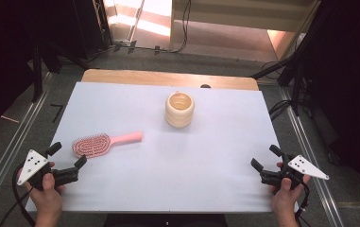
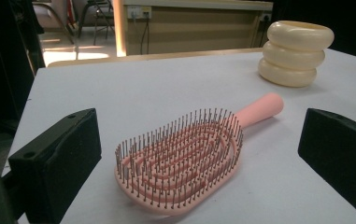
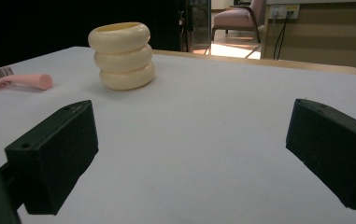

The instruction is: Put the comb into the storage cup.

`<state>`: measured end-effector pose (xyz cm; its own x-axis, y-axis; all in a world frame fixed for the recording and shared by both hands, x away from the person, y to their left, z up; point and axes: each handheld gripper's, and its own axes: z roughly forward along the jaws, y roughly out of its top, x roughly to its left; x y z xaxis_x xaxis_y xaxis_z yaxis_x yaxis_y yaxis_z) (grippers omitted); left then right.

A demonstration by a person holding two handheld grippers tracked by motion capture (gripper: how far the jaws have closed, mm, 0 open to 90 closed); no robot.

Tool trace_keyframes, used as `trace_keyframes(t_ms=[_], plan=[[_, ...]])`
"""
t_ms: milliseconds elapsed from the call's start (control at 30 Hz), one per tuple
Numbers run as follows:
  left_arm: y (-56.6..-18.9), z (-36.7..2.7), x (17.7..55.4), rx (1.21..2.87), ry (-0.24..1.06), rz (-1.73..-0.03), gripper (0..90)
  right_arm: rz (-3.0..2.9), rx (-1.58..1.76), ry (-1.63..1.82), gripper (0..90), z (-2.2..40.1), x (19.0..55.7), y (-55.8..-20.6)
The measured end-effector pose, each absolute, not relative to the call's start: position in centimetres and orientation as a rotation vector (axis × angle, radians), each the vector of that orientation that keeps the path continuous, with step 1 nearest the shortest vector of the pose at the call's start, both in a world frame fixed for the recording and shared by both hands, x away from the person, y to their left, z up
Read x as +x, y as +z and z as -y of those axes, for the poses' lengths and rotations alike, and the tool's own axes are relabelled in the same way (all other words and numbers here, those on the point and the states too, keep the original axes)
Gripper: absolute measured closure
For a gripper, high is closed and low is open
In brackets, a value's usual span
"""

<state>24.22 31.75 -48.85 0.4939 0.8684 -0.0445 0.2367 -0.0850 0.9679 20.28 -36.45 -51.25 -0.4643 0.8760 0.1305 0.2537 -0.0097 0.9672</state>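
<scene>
Your left gripper [image 1: 69,157] sits at the lower left of the high view, jaws spread wide and empty, aimed at the head of the pink hairbrush [image 1: 103,143]. That aim looks deliberate: in the left gripper view the brush lies centred low between the two black jaws, bristles up, handle running to the upper right toward the cream ribbed cup [image 1: 179,109]. The brush rests flat on the white table cover [image 1: 215,156], left of centre in the high view; the cup stands upright just above centre, well apart from it.

Your right gripper [image 1: 266,160] waits at the lower right, jaws likewise wide with nothing between them, likely parked as the free hand; its view faces the cup at upper left.

Hard to read: the cup's inside is barely visible, so contents cannot be told. In the right gripper view the brush head is cut off at the left edge. Surroundings beyond the table are dark.
</scene>
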Motion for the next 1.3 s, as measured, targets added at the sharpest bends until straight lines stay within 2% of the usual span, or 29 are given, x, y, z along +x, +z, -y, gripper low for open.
trace_keyframes(t_ms=[100, 400, 633, 700, 867, 1033, 1067, 1100, 1133, 1167, 1200, 1233, 1267, 1300], plan=[[-48.8, -31.8, 24.3, 1.598, 0.682, -0.964, 5.3, -1.74, 1.17, 1.506, 0.8, 36.4, 20.3, -51.3], [-47.8, -32.0, 24.2, 1.538, 0.637, -0.979, 7.5, -1.752, 1.162, 1.509, 0.9, 36.3, 20.3, -51.3], [-45.9, -31.4, 23.8, 1.55, 0.613, -0.94, 7.8, -1.756, 1.154, 1.502, 0.8, 36.2, 20.4, -51.2], [-45.3, -31.0, 23.9, 1.559, 0.608, -0.941, 21.8, -1.758, 1.156, 1.502, 0.9, 36.3, 20.4, -51.2], [-44.5, -30.0, 24.6, 1.603, 0.588, -0.946, 26.6, -1.743, 1.175, 1.531, 0.9, 36.6, 20.3, -51.3], [-43.8, -28.6, 25.6, 1.632, 0.542, -0.935, 43.5, -1.778, 1.14, 1.503, 0.9, 36.1, 20.3, -51.3], [-43.6, -28.4, 25.8, 1.642, 0.523, -0.926, 43.5, -1.779, 1.139, 1.503, 0.9, 36.0, 20.3, -51.3], [-43.3, -28.0, 26.4, 1.663, 0.495, -0.92, 52.7, -1.788, 1.133, 1.5, 0.9, 35.9, 20.3, -51.2], [-43.3, -28.0, 26.4, 1.663, 0.495, -0.92, 56.5, -1.788, 1.133, 1.5, 0.9, 35.9, 20.3, -51.2], [-43.2, -27.8, 26.8, 1.684, 0.454, -0.911, 56.5, -1.789, 1.132, 1.503, 0.9, 35.9, 20.3, -51.2], [-43.2, -27.6, 27.1, 1.701, 0.452, -0.908, 61.8, -1.788, 1.132, 1.505, 0.9, 36.0, 20.3, -51.2], [-43.1, -27.2, 27.4, 1.707, 0.451, -0.918, 70.8, -1.783, 1.137, 1.508, 0.9, 36.0, 20.3, -51.3], [-43.1, -27.2, 27.4, 1.707, 0.451, -0.918, 75.3, -1.784, 1.137, 1.511, 0.9, 36.0, 20.3, -51.3], [-43.1, -27.0, 27.7, 1.712, 0.447, -0.921, 75.3, -1.784, 1.137, 1.511, 0.9, 36.0, 20.3, -51.3]])
